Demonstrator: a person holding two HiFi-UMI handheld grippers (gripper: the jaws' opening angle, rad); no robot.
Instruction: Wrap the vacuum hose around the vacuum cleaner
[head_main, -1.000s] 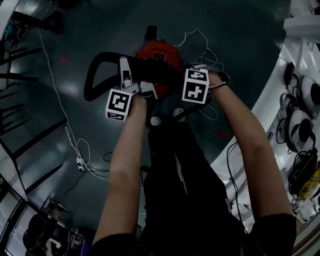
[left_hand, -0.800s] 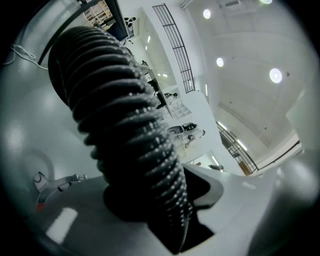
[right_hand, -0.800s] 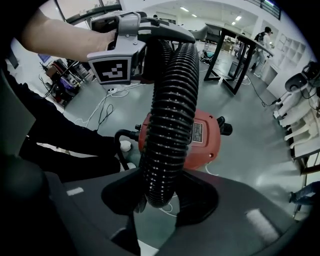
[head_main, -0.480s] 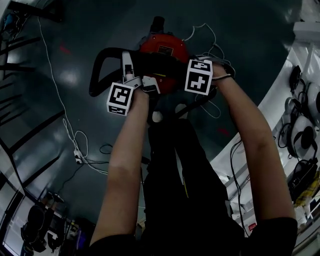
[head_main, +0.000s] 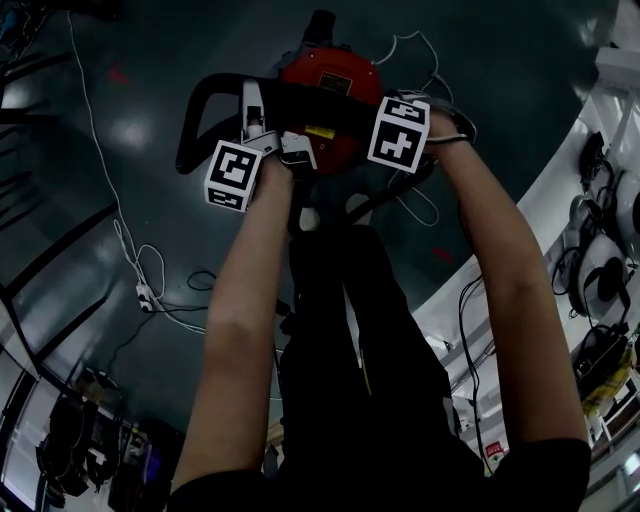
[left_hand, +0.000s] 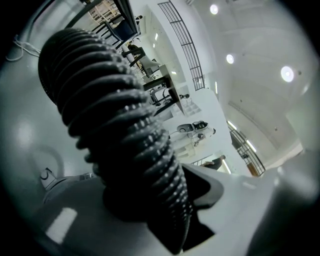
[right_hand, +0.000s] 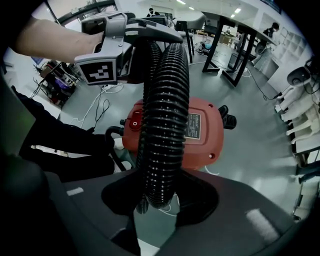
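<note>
Your left tool (left_hand: 160, 200) and right tool (right_hand: 160, 195) each pinch the black ribbed vacuum hose (right_hand: 165, 110). Both sit lower than a second ago, so its span hangs close over the round red vacuum cleaner (head_main: 335, 75) on the floor, ready for wrapping.

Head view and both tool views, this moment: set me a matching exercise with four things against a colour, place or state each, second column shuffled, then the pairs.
Things:
1. vacuum hose
2. vacuum cleaner
3. right tool
4. white cable

Descriptions:
A. red, standing on the floor
B. lying loose on the floor, at the left of the head view
C. black and ribbed
D. shut on the hose, pointing down at the cleaner

Pairs: 1-C, 2-A, 3-D, 4-B
</note>
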